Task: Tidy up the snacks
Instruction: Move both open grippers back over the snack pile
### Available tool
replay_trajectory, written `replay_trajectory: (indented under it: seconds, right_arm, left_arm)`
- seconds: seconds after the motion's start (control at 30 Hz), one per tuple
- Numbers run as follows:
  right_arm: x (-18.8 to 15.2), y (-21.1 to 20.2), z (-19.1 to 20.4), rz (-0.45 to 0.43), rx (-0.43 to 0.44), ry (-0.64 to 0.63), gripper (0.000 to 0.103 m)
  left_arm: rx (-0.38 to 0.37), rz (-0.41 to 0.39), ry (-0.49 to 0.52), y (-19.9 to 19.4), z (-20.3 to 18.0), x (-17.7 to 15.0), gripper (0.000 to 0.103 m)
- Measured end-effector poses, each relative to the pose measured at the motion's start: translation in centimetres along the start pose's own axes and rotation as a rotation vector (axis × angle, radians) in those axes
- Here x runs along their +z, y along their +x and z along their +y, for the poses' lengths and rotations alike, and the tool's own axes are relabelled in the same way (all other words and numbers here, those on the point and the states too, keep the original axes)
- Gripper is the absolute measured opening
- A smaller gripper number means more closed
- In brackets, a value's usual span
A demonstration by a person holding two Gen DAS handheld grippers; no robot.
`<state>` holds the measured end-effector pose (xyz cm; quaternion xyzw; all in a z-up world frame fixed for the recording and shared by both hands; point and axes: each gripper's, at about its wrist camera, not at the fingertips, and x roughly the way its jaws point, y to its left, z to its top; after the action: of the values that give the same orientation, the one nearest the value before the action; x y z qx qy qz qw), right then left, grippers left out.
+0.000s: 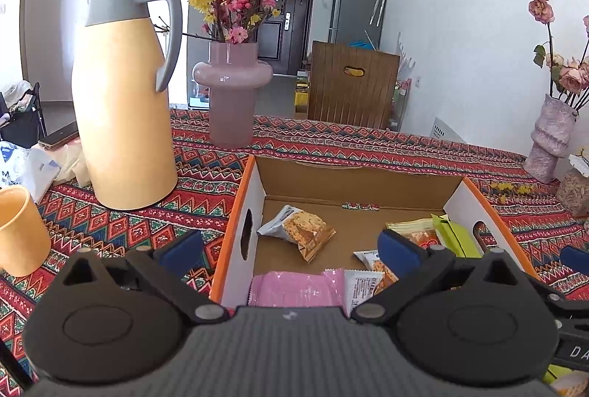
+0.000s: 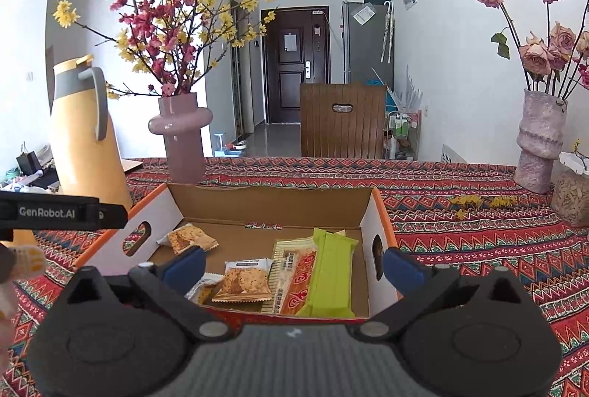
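Note:
An open cardboard box (image 1: 235,213) (image 2: 375,213) with orange edges sits on the patterned tablecloth. Inside lie several snack packs: a cracker pack (image 1: 298,227) (image 2: 189,238), a pink pack (image 1: 294,288), a second cracker pack (image 2: 244,281), a long orange pack (image 2: 294,279) and a green bar (image 2: 331,272) (image 1: 456,235). My left gripper (image 1: 291,250) is open and empty, its fingers astride the box's left wall. My right gripper (image 2: 292,264) is open and empty, spread over the box's near right part.
A tall yellow thermos jug (image 1: 125,95) (image 2: 84,132) and a pink vase of blossoms (image 1: 232,91) (image 2: 182,132) stand behind the box. A yellow cup (image 1: 18,231) is at the left. A textured vase of roses (image 2: 539,143) and a jar (image 2: 570,198) stand at the right.

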<state>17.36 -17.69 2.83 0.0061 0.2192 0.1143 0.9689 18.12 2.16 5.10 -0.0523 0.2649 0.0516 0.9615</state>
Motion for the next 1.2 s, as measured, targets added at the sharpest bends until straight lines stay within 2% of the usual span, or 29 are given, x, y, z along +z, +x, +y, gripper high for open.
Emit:
replay_trajectory:
  seconds: [0.2,0.5,0.9,1.2]
  right_arm:
    - [-1.3,-3.0,-0.5,-0.046,0.009,0.003,0.103]
    - [-3.6,-6.7,-1.1,-0.079,0.024,0.016,0.103]
    - [-7.1,-10.1,-1.3,-0.083,0.024,0.014,0.103]
    - [-9.5,-12.2,-1.9,-0.068,-0.002,0.021,0.103]
  left_arm:
    - [-0.005,-0.052,0.007,-2.8,0.3,-1.2,0.103]
    - [-0.019,-0.073,0.016,-5.6,0.9,-3.8,0.103]
    - [-0.025,-0.059,0.003,-8.4,3.4,-8.5,0.103]
    - [0.001,-0.055,-0.009,-10.6,5.3,-10.9,0.103]
